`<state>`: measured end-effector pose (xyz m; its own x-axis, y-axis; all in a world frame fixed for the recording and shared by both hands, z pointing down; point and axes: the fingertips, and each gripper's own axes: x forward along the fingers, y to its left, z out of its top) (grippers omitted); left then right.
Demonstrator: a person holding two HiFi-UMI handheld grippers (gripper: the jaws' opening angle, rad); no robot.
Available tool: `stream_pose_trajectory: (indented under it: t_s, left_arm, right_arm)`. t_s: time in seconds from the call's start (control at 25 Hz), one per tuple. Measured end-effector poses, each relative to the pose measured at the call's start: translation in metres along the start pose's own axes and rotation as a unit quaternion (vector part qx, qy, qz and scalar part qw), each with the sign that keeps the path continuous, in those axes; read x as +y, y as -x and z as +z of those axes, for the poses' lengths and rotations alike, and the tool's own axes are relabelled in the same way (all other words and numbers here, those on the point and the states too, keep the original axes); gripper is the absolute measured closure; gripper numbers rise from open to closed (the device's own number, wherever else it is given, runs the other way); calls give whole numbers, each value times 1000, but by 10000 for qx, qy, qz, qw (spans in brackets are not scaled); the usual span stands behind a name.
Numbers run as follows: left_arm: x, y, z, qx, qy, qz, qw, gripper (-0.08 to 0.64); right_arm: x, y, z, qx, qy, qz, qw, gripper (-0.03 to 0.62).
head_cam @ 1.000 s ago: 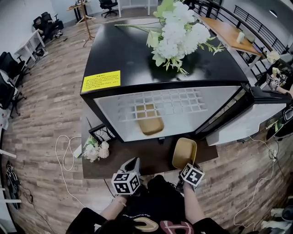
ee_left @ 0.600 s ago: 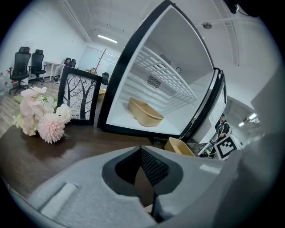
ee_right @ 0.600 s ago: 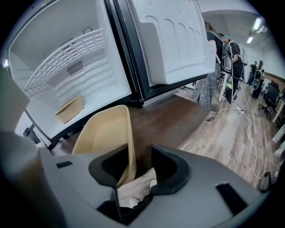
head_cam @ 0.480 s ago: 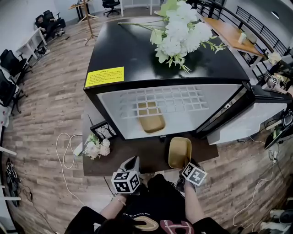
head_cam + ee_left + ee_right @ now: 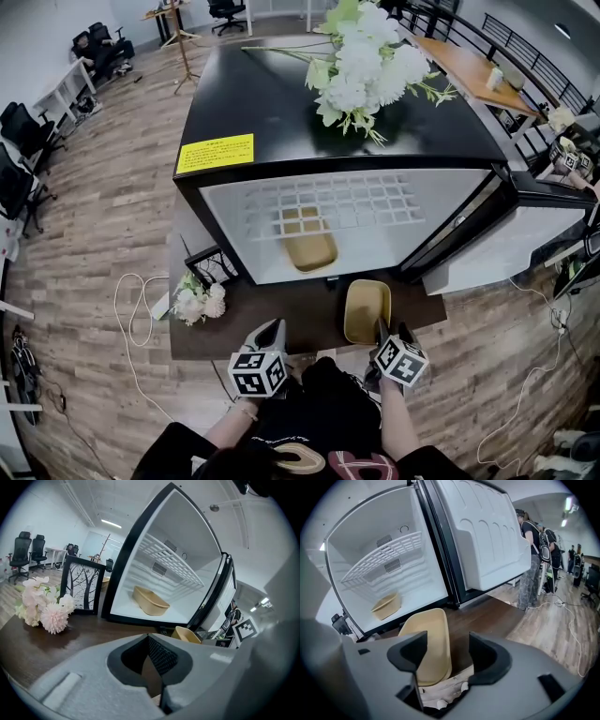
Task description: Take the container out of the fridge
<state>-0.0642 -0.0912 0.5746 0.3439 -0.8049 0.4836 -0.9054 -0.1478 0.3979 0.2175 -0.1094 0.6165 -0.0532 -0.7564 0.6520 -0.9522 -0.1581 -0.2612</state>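
A tan oblong container (image 5: 366, 309) lies on the dark wooden table (image 5: 281, 323) in front of the open fridge (image 5: 281, 103). My right gripper (image 5: 392, 330) hovers just over the container's near end (image 5: 429, 644). Its jaws have just been opening and stand apart, their pads off the rim. A second tan container (image 5: 309, 248) rests on the fridge's white floor (image 5: 386, 605), under the wire shelf. My left gripper (image 5: 272, 330) hangs over the table's near edge, left of the container (image 5: 186, 633), shut on nothing (image 5: 157, 656).
The fridge door (image 5: 511, 244) stands open to the right. White flowers (image 5: 370, 66) lie on the fridge top. Pink flowers (image 5: 192, 305) and a black picture frame (image 5: 211, 267) stand on the table's left end. A person (image 5: 532, 564) stands beyond the door. Cables (image 5: 131, 309) run over the floor.
My right gripper has let go of the container and risen slightly with its jaws spread. The container has settled flat on the table. The left gripper has not moved.
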Motion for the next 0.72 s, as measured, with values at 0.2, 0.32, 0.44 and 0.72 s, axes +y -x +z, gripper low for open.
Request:
stream_pose_trajectory:
  t_s: [0.2, 0.32, 0.44, 0.72]
  left_arm:
    - [-1, 2, 0, -34, -15, -10, 10000, 552]
    - [-1, 4, 2, -74, -22, -5, 10000, 552]
    - [2, 8, 2, -123, 8, 43, 9999, 552]
    - [7, 19, 10, -307, 42, 97, 9995, 552]
  right_arm:
    - [9, 10, 11, -190, 121, 166, 9996, 321]
    - [17, 14, 20, -300, 251, 212, 9990, 333]
    - [22, 18, 25, -291, 253, 220, 9990, 344]
    - [35, 25, 36, -348, 376, 276, 9983, 385]
